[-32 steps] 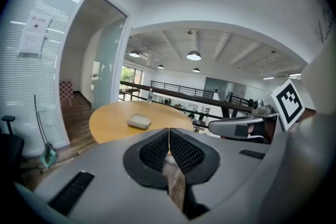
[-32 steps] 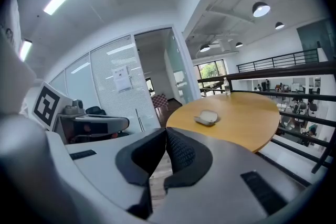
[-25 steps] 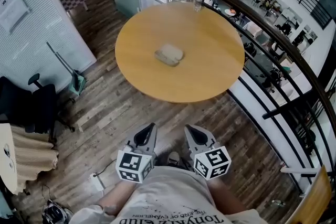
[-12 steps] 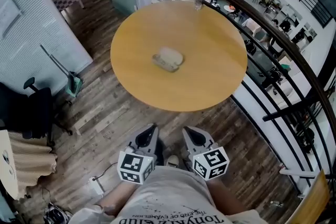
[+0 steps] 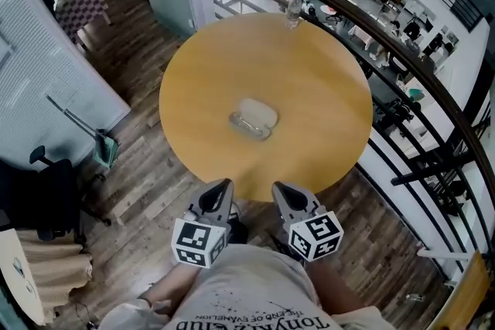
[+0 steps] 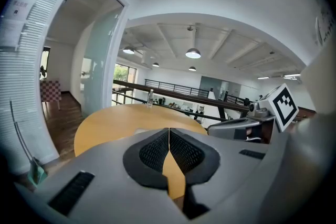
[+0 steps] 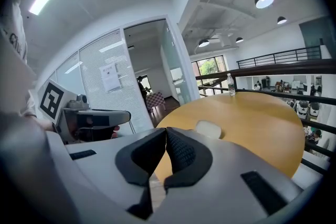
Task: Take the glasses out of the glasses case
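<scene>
A pale grey glasses case [image 5: 254,118] lies closed near the middle of a round wooden table [image 5: 325,73]. In the right gripper view the case [image 7: 209,129] shows just beyond the jaws. My left gripper [image 5: 217,194] and right gripper [image 5: 287,195] are held side by side close to my body, short of the table's near edge. Both are shut with nothing between the jaws. In the left gripper view the left gripper [image 6: 169,132] has its jaws pressed together, and the right gripper [image 7: 165,134] looks the same in its own view.
A clear water bottle [image 5: 293,9] stands at the table's far edge by a dark curved railing [image 5: 402,50]. Wooden floor surrounds the table. A broom and dustpan [image 5: 100,144] lean at the left wall, with a black office chair [image 5: 42,189] nearby.
The table and case have come nearer and lower in the head view as I step toward them. Both grippers stay shut and together.
</scene>
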The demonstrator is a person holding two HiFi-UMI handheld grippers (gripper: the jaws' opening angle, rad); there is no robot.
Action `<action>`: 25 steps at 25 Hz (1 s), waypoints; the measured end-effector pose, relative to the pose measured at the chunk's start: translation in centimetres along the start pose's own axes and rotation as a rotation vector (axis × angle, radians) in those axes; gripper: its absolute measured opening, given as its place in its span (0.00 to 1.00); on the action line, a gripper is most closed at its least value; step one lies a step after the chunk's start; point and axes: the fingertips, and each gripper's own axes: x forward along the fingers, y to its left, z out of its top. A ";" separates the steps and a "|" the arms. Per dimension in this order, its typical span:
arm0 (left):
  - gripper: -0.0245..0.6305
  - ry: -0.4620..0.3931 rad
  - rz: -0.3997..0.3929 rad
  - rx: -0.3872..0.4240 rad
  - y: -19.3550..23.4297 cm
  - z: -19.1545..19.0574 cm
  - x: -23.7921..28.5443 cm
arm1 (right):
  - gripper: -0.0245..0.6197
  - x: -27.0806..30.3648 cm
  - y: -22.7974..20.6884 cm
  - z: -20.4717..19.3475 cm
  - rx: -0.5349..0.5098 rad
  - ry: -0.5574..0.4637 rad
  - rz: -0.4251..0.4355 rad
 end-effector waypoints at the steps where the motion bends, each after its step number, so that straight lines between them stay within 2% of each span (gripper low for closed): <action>1: 0.07 0.000 -0.005 0.003 1.0 0.5 0.6 | 0.08 0.9 -0.3 0.5 0.007 -0.001 -0.006; 8: 0.07 -0.010 -0.046 -0.001 4.9 2.8 3.5 | 0.08 4.6 -0.9 3.1 -0.002 0.014 -0.028; 14: 0.07 0.007 -0.074 -0.022 4.7 2.8 5.4 | 0.08 5.0 -2.6 3.7 -0.007 0.018 -0.042; 21: 0.07 0.006 -0.045 -0.044 4.4 3.8 7.8 | 0.08 5.0 -5.3 5.5 0.010 -0.007 -0.002; 25: 0.07 0.017 -0.038 -0.053 4.5 3.7 8.8 | 0.08 6.1 -6.0 5.1 -0.031 0.038 0.007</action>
